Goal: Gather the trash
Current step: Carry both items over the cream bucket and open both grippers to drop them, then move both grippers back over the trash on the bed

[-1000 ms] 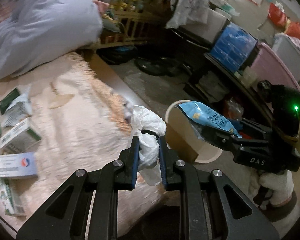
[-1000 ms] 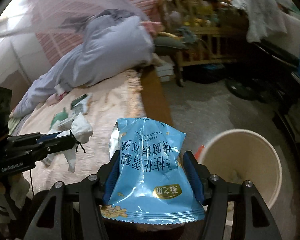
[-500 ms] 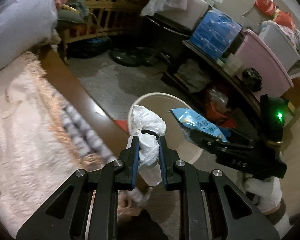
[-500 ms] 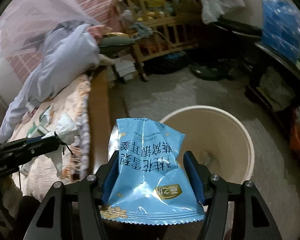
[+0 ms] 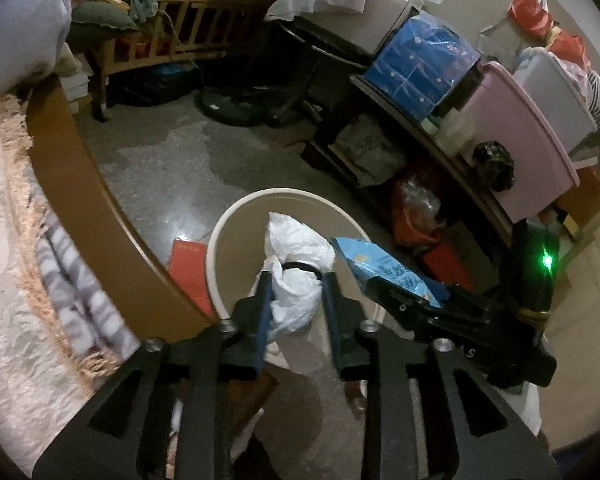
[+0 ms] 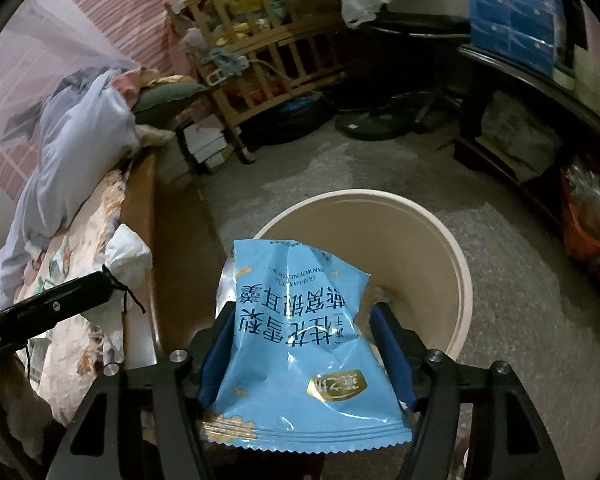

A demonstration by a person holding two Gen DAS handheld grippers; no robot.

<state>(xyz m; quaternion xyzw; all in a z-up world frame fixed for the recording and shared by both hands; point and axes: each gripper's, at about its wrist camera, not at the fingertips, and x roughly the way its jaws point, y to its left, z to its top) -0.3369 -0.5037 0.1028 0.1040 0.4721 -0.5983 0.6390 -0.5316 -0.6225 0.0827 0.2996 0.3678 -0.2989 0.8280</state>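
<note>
**Both claws over the bin, trash in hand**

My left claw [image 5: 296, 280] is clenched on a crumpled white plastic bag [image 5: 296, 272], and my right claw [image 6: 306, 320] is clamped on a blue snack packet [image 6: 300, 320]. Both loads hang above the round beige bin [image 6: 452, 264], which stands on the grey floor [image 5: 160, 164] just beside the wooden bed edge [image 5: 84, 200]. On the far side of the bin the floor lies open as far as the dark shelf unit [image 5: 412, 128] and the wooden crib [image 6: 268, 48].

Compared with half a second ago, the bin sits closer and more centred under my left claw, and the bed blanket [image 5: 4, 240] has slid further to the left of that view. The packet now covers more of the bin's near rim in the right view.

Inside the bin I see bare beige wall and a small pale scrap at the bottom, half hidden by the packet. A red booklet [image 5: 188, 264] lies on the floor between the bin and the bed.
</note>
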